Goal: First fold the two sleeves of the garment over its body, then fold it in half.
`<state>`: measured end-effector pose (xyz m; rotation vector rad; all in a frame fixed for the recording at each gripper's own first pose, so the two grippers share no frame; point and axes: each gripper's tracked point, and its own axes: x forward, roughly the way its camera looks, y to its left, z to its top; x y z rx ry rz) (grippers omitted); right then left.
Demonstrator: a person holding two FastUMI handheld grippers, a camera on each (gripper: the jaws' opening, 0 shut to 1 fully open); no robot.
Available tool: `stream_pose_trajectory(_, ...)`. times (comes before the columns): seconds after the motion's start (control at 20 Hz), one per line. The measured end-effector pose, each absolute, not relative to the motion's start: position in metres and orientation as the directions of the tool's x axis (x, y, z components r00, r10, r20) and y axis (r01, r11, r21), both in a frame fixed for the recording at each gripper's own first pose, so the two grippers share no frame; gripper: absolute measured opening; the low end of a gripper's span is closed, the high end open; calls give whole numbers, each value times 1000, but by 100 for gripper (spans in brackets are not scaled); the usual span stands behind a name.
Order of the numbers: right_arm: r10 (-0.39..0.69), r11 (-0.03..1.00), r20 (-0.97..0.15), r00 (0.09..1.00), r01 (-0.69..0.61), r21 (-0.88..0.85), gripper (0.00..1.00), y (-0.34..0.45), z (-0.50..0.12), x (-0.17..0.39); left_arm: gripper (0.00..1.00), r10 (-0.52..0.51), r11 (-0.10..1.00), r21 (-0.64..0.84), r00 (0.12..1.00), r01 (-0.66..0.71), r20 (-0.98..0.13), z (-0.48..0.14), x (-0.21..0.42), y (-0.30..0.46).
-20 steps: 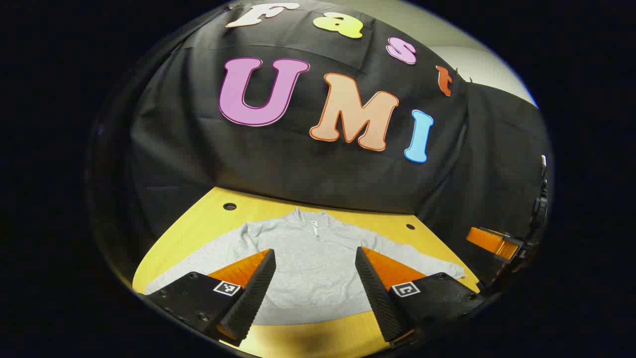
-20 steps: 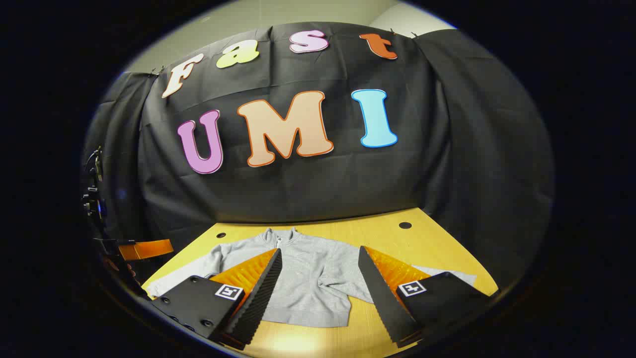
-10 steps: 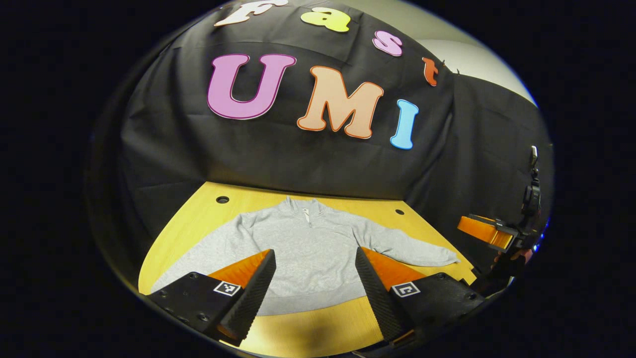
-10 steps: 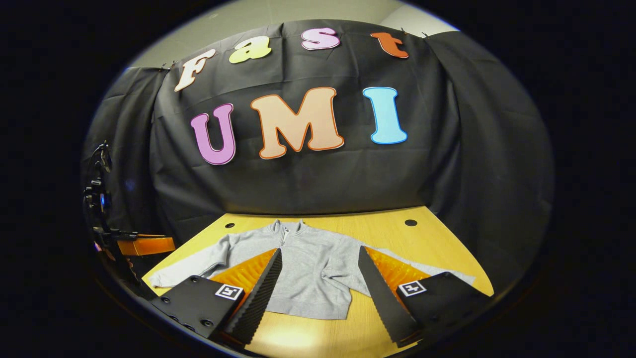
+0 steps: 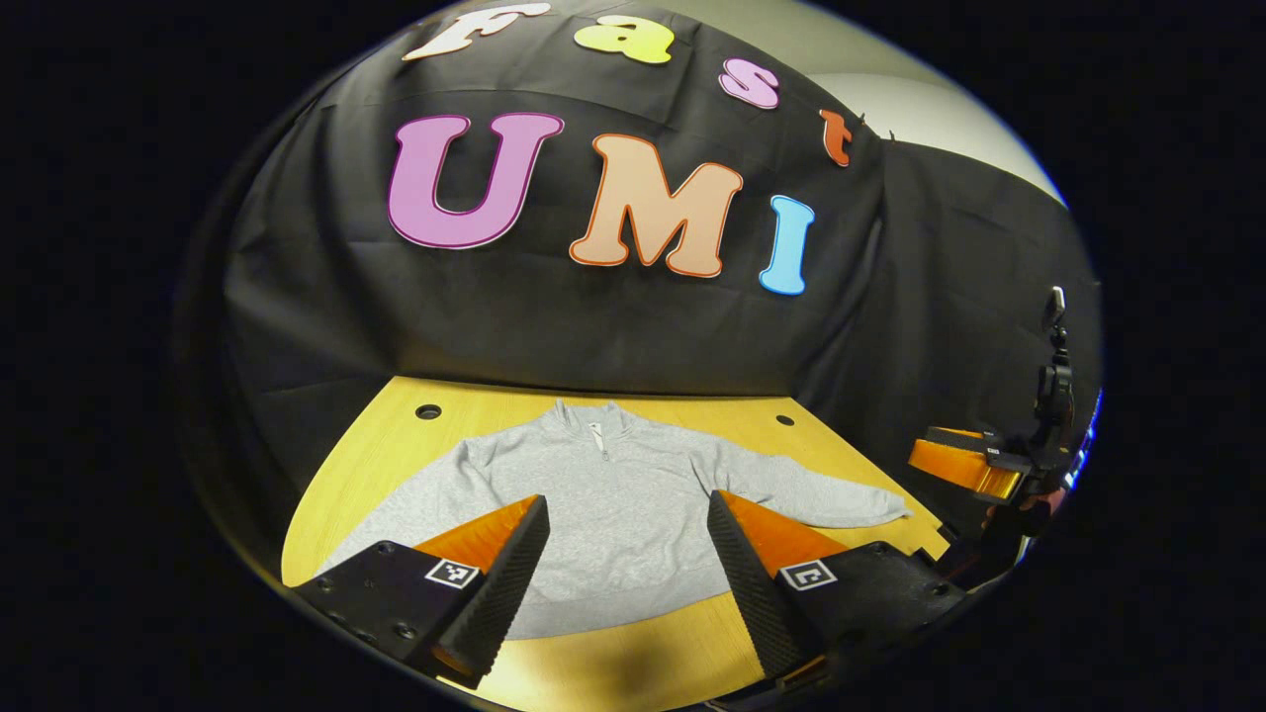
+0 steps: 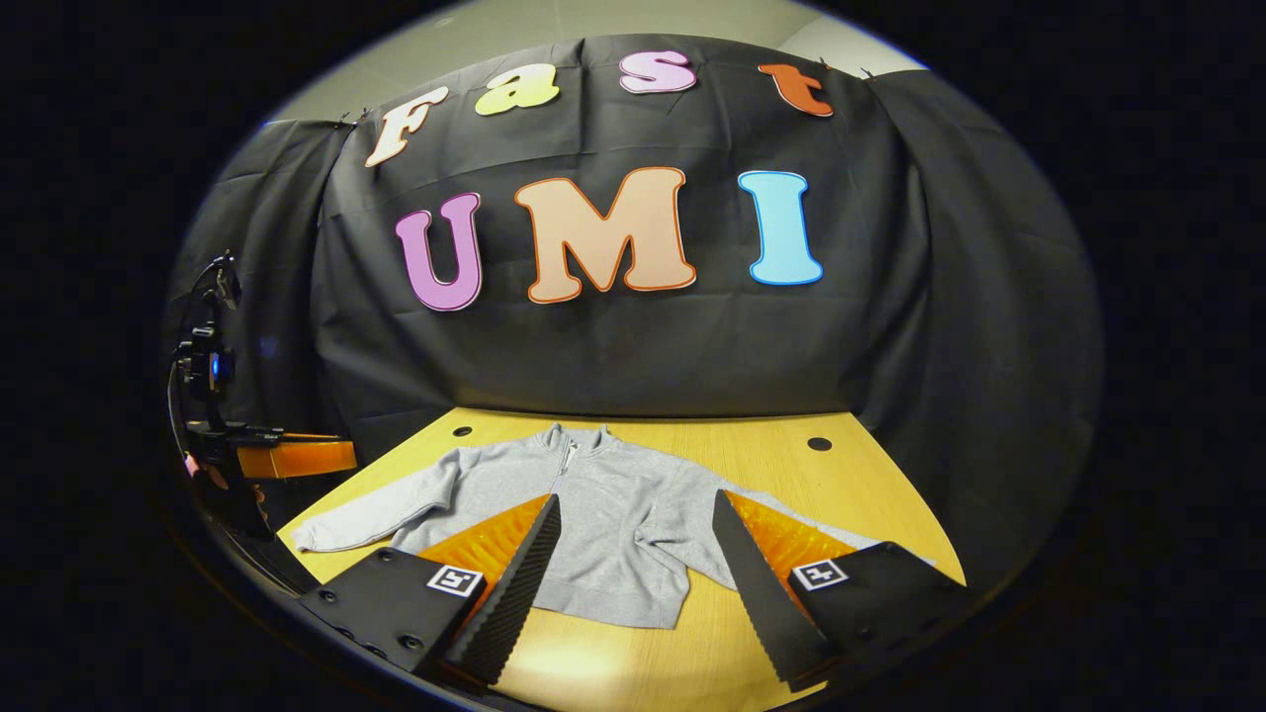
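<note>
The gray garment (image 5: 603, 514) lies flat on the yellow counter (image 5: 396, 435), sleeves spread out. Both the left gripper (image 5: 628, 583) and the right gripper (image 6: 633, 583) have fingers wide open, holding nothing. Grab one sleeve near its cuff first, lift gently, lay it across.

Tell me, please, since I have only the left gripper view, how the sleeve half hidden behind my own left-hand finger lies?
Observer: In the right gripper view that sleeve lies stretched out flat, not folded over the body of the garment.
Operator: Where does its cuff end?
Observer: The cuff rests on the table, close to its near edge.
Operator: Is the right gripper open?
Observer: Yes, the right gripper has its fingers wide apart with nothing between them.
</note>
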<state>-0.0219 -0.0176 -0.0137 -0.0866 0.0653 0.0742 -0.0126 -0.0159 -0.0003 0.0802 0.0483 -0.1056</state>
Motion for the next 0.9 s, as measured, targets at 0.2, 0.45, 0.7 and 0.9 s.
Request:
stream_pose_trajectory(0.2, 6, 991, -89, 996, -18, -136, 97, -70, -15, -23, 94, -78, 992, 93, 996, 82, -52, 1, -9, -11)
stream_pose_trajectory(0.45, -81, 982, -128, 988, 58, -179, 97, -145, -17, -17, 94, -70, 995, 65, 996, 73, -50, 5, -2, -15)
stream_pose_trajectory(0.7, -121, 973, -197, 973, 77, -218, 98, -205, -38, -7, 94, -38, 997, 61, 998, 42, -53, 4, -5, -18)
stream_pose_trajectory(0.9, -173, 974, -268, 948, 124, -191, 98, -262, -70, 2, 94, -11, 998, 66, 999, 14, -51, 2, -7, -24)
